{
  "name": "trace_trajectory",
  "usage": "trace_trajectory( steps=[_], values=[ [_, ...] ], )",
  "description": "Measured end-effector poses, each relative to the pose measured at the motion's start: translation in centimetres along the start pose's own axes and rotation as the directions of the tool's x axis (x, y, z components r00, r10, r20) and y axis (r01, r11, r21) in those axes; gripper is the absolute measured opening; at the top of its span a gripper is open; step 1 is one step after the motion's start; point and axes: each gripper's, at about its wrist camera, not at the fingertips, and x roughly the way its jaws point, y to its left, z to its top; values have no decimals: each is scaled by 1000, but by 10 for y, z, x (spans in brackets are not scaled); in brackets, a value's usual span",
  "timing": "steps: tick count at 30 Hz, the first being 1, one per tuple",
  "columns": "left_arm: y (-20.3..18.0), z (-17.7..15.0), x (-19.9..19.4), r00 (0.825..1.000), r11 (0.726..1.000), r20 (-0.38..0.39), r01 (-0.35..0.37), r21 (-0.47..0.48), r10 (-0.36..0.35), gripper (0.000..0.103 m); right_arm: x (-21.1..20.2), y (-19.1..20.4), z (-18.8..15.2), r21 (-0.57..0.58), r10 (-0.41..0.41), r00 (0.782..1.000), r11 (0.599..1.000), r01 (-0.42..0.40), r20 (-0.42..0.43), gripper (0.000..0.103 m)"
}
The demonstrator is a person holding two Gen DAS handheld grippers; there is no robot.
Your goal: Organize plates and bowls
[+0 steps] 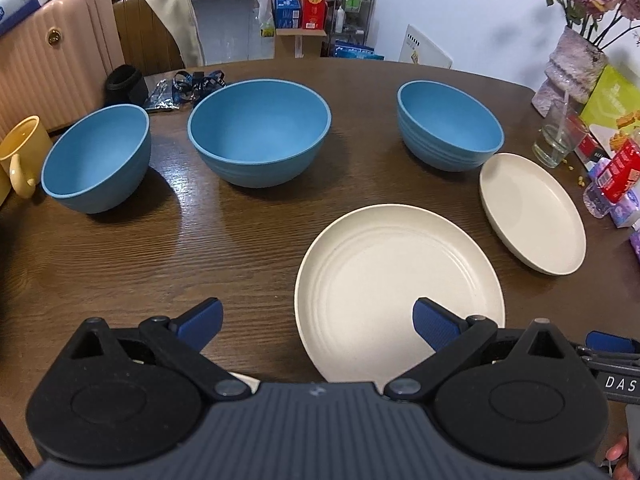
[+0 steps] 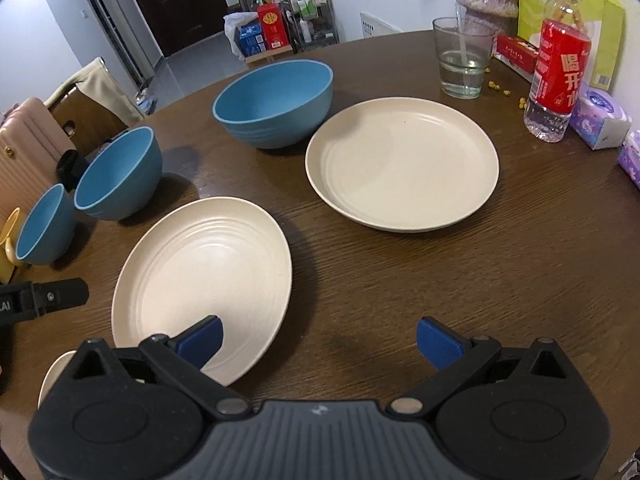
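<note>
Wooden table [image 1: 160,248], edges cut off. Three blue bowls [image 1: 260,132] at 10–1 o'clock; two cream plates [image 1: 384,280] at 1–3. Third plate [image 2: 54,376] at 8 o'clock, mostly hidden. Left gripper [image 1: 318,326] and right gripper [image 2: 319,342]: fingers apart, empty.
</note>
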Motion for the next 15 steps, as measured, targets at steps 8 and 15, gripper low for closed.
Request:
trace_trajectory(
  steps=[8, 15],
  values=[
    [6, 9, 23, 999, 1000, -35, -10, -15, 10, 103, 21, 5, 7, -8, -13, 999, 1000, 13, -34, 103],
    [10, 13, 41, 998, 999, -67, -17, -30, 15, 98, 35, 8, 11, -11, -14, 999, 1000, 14, -46, 103]
  ],
)
